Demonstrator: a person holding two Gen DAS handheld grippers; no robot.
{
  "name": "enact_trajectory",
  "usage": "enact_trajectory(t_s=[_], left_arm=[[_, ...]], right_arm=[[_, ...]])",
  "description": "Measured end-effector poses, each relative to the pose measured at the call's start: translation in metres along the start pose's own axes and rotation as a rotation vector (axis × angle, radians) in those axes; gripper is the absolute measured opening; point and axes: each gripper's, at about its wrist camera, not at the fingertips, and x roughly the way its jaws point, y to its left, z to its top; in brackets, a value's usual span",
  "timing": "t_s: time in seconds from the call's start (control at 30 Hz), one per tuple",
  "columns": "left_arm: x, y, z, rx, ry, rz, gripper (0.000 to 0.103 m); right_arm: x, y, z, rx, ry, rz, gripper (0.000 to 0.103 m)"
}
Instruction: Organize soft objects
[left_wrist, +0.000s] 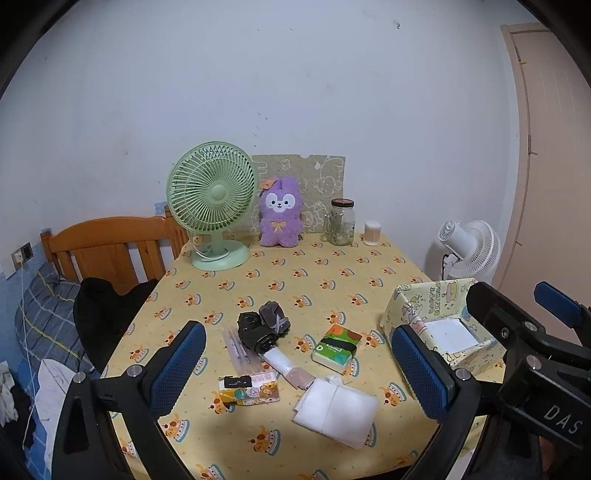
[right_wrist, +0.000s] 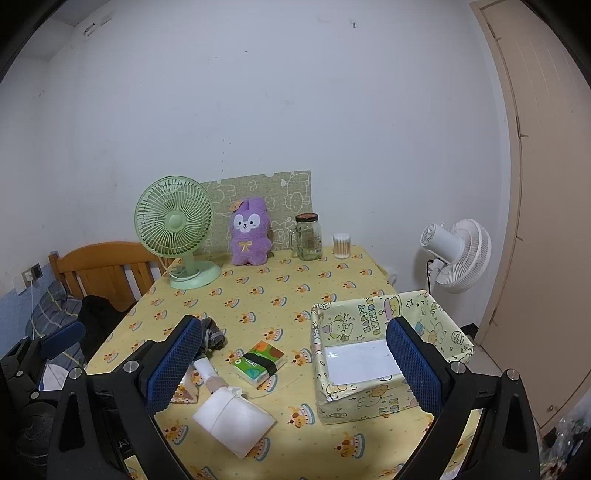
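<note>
Soft items lie on the yellow tablecloth (left_wrist: 280, 273): a white folded cloth bundle (left_wrist: 338, 410) (right_wrist: 234, 417), a green tissue pack (left_wrist: 336, 347) (right_wrist: 258, 363), a dark grey sock roll (left_wrist: 262, 325) and a small printed packet (left_wrist: 249, 391). A purple plush bunny (left_wrist: 279, 212) (right_wrist: 250, 230) stands at the back. An open paper-wrapped box (left_wrist: 443, 332) (right_wrist: 384, 354) sits at the right. My left gripper (left_wrist: 299, 369) is open above the items. My right gripper (right_wrist: 295, 369) is open between the tissue pack and the box; it also shows in the left wrist view (left_wrist: 528, 321).
A green desk fan (left_wrist: 214, 203), a glass jar (left_wrist: 341, 221) and a cotton swab tub (left_wrist: 372, 233) stand along the back edge. A wooden bed headboard (left_wrist: 110, 251) is left of the table. A white floor fan (right_wrist: 456, 254) and a door (right_wrist: 546, 184) are at the right.
</note>
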Motion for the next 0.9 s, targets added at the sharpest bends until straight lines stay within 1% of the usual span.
enact_trajectory(t_s=[0.9], left_arm=[[0.0039, 0.0016, -0.0039, 0.002, -0.007, 0.017, 0.1]], right_arm=[[0.0033, 0.0028, -0.0037, -0.008, -0.011, -0.026, 0.101]])
